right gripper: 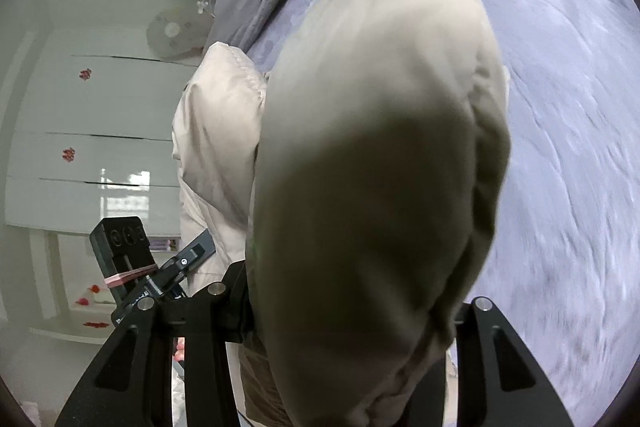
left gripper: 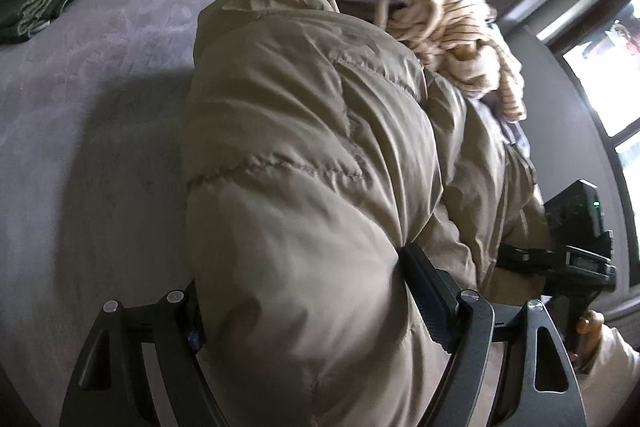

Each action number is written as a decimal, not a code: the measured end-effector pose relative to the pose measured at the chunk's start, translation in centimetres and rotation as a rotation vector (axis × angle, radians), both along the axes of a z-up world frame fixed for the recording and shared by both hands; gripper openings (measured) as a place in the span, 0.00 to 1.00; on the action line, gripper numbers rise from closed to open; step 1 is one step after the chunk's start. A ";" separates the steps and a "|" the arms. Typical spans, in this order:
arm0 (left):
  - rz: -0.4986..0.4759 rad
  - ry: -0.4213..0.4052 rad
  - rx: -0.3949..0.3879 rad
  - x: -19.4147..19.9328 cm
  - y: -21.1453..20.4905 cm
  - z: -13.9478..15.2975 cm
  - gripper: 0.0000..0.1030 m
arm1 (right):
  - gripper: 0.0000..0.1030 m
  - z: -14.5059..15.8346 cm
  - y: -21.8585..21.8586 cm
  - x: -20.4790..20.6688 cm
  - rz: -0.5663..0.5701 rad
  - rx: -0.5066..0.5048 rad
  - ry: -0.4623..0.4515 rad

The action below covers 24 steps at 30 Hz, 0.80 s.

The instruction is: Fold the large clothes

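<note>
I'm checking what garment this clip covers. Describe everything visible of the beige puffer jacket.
The beige puffer jacket is a bulky, quilted coat of smooth, lightly wrinkled fabric with stitched seams. It lies bunched on the lavender bedspread, its near end clamped by the left gripper. The right gripper pinches another puffy fold, lifted above the bed.

light: daylight from window [left gripper: 600, 99] at 3 o'clock, blown out | shadow: dark patch on bedspread [left gripper: 100, 131] at 9 o'clock beside puffer jacket [left gripper: 304, 155] | blur: right wrist view smeared on bedspread from 3 to 5 o'clock, near jacket soft | glare: wardrobe [right gripper: 92, 163] reflection at 9 o'clock | edges: fisheye bending, black vignette
</note>
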<state>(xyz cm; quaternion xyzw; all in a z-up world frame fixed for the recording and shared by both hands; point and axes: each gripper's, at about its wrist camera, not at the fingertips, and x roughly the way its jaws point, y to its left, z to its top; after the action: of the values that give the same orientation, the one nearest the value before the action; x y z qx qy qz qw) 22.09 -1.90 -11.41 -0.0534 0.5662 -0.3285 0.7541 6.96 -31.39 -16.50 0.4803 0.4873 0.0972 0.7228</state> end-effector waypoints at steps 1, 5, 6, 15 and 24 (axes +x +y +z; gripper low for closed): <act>0.007 0.006 -0.002 0.3 0.2 -0.7 0.80 | 0.47 -0.4 0.0 0.4 0.003 -0.010 0.001; 0.042 0.012 -0.004 0.2 1.2 -2.6 0.89 | 0.53 -1.7 -0.3 1.6 -0.009 -0.013 0.020; 0.045 -0.003 0.013 0.1 1.2 -2.7 0.89 | 0.55 -2.1 -0.4 1.4 -0.016 -0.011 0.029; 0.115 -0.234 0.125 -1.5 3.1 3.3 0.74 | 0.65 3.6 -0.8 -1.9 -0.053 -0.254 0.106; 0.114 -0.247 0.150 1.9 -0.6 3.3 0.66 | 0.23 12.1 2.6 -2.1 -0.067 -0.436 -0.107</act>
<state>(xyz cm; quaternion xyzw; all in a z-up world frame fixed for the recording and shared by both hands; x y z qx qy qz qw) 24.00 -2.49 -8.13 0.0118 0.4882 -0.2460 0.8372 4.87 -28.77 -4.45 0.3227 0.4415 -0.0094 0.8372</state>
